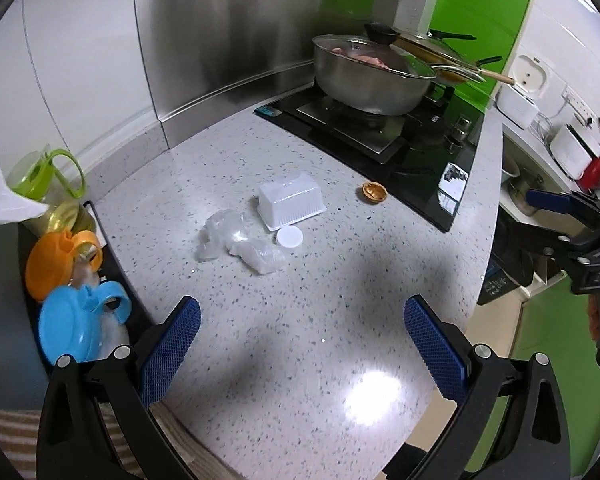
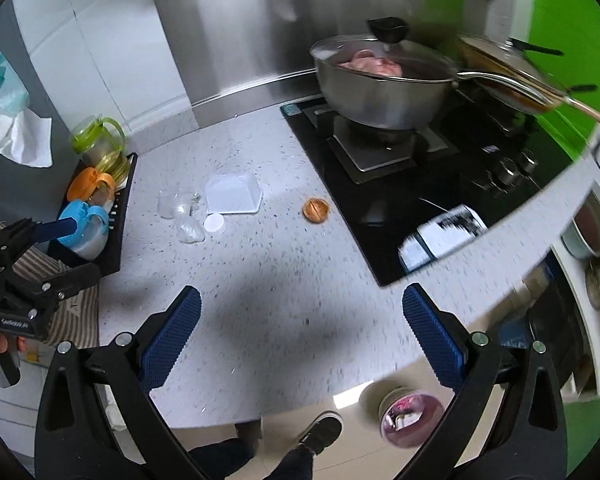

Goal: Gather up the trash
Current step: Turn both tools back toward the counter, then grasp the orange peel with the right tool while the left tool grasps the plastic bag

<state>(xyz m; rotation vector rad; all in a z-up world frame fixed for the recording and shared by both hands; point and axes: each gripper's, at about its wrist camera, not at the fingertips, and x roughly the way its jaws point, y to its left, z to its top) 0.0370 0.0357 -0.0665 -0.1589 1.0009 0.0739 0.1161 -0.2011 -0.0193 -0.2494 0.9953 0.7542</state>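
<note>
Left gripper (image 1: pixel 302 350) and right gripper (image 2: pixel 300 338) both hover above the speckled white countertop (image 1: pixel 300 300), jaws spread wide, holding nothing. Ahead of both lie the trash items: an upturned white plastic tray (image 1: pixel 290 203), crumpled clear plastic wrap (image 1: pixel 236 246), a round white cap (image 1: pixel 289 237) and a brown walnut shell (image 1: pixel 374 192). Beyond, a lidded steel pot (image 2: pixel 380 84) holds pink meat.

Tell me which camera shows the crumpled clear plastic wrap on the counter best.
The left wrist view: the crumpled clear plastic wrap lies nearer the centre, larger and sharp, beside the white ribbed plastic tub. The right wrist view shows the same wrap smaller, farther left and slightly blurred.
</note>
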